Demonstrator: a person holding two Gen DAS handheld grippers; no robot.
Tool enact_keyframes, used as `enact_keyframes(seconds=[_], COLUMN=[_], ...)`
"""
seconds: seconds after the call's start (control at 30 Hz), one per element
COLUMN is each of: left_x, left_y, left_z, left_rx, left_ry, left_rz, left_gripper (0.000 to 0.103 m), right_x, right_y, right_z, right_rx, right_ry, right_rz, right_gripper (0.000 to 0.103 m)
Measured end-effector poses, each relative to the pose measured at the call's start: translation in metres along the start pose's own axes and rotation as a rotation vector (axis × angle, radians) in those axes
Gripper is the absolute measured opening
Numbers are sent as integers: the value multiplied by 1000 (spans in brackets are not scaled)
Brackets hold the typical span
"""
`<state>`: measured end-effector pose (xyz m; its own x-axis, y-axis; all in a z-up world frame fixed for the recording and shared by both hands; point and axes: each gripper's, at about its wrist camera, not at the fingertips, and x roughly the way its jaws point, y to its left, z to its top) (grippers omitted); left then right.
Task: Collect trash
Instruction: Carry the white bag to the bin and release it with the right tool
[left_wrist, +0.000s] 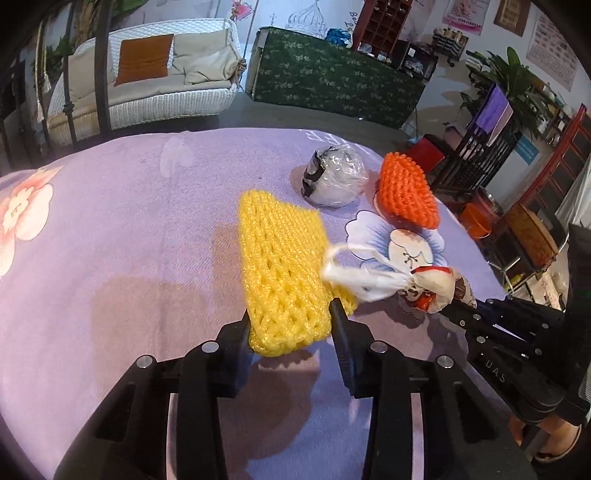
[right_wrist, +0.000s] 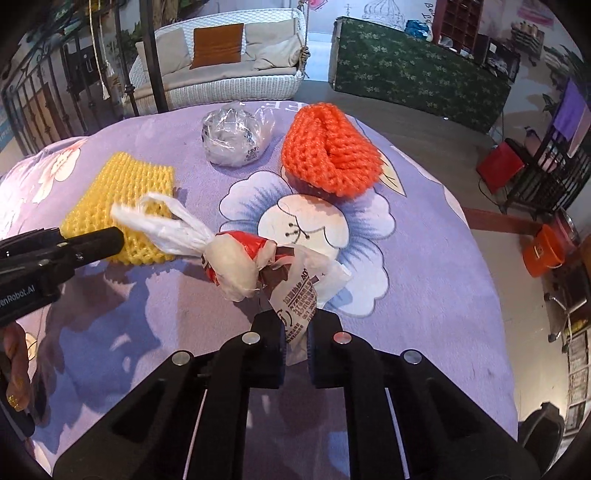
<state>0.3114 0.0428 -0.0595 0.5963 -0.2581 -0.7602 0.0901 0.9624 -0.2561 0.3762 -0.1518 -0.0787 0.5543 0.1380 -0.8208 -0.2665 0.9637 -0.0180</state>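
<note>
A yellow foam net (left_wrist: 284, 273) lies on the purple cloth; it also shows in the right wrist view (right_wrist: 122, 206). My left gripper (left_wrist: 291, 325) has its jaws on both sides of the net's near end, shut on it. My right gripper (right_wrist: 295, 332) is shut on a knotted white and red plastic bag (right_wrist: 255, 266) and holds it above the cloth; the bag also shows in the left wrist view (left_wrist: 417, 284). An orange foam net (right_wrist: 328, 151) and a clear plastic wad (right_wrist: 236, 136) lie farther back.
The table is round, covered by a purple flowered cloth (right_wrist: 424, 258). Its edge drops off to the right, where an orange bucket (right_wrist: 543, 251) and a red stool (right_wrist: 498, 166) stand on the floor. A white wicker sofa (right_wrist: 229, 62) stands behind.
</note>
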Motion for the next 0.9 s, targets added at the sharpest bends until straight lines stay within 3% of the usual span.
enact_keyframes(seconds=[0.43, 0.57, 0.9], left_x=[-70, -87, -115], left_y=[-17, -23, -42], left_z=[-46, -61, -93], left_rx=[-12, -6, 30], left_ry=[-121, -153, -193], left_rz=[-40, -21, -29], left_gripper=[35, 35, 33], right_x=[-68, -92, -138], right_y=[-19, -25, -34], right_z=[-52, -69, -111], right_rx=[118, 148, 225], right_ry=[-78, -105, -173], right_rz=[35, 59, 64], right_gripper=[9, 9, 9])
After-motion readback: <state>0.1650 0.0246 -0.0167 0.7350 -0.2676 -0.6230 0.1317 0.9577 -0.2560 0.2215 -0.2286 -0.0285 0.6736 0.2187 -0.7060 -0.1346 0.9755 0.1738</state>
